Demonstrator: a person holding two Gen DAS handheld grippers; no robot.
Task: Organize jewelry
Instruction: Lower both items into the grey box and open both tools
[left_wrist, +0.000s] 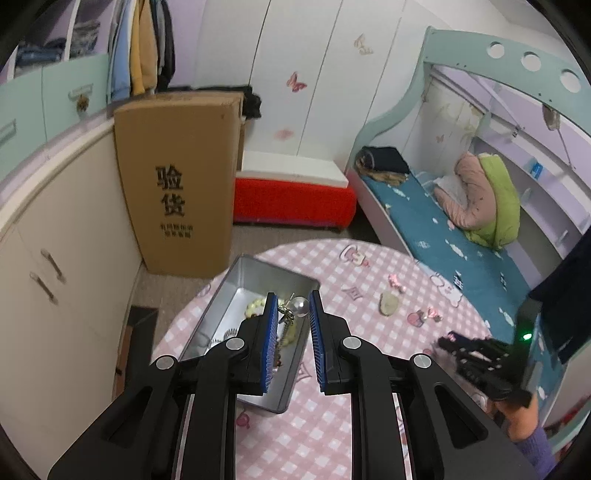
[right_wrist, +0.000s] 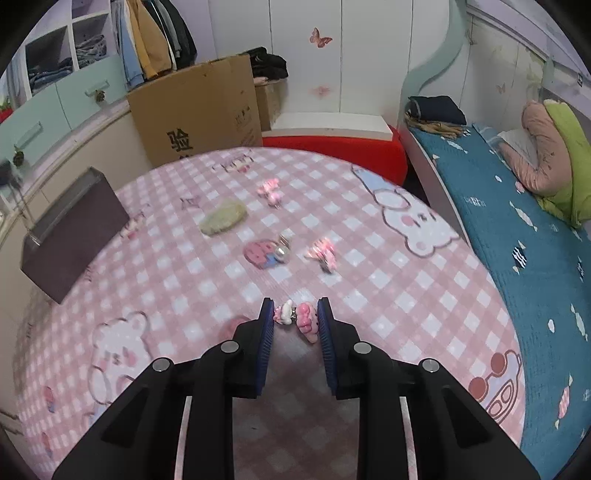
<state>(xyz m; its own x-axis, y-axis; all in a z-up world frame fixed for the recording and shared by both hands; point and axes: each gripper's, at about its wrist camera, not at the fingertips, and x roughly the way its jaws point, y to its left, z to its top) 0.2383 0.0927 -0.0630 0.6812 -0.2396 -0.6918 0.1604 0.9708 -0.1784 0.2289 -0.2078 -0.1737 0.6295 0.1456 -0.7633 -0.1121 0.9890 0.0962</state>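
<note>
Hovering over the open silver metal tin, the left gripper has its blue ribbed pads pinched on a clear glass-like bead earring with a gold chain, dangling just above the pile already inside, a pale green beaded bracelet among it. Over on the pink checked tablecloth, the right gripper is down at a pink and white cartoon charm clip; it sits between the pads and looks squeezed from both sides, so I'd call that a grip too.

Handling-wise, all this stuff is featherlight and fiddly. The bead is smooth and round, so I'd guess it slips easily; holding by the metal hook or chain seems safer. The charm clip is lumpy hard plastic, probably fine pinched across its widest part.

Still out on the cloth: a flat pale green oval stone, a small pearl piece, and two more pink bow clips.
</note>
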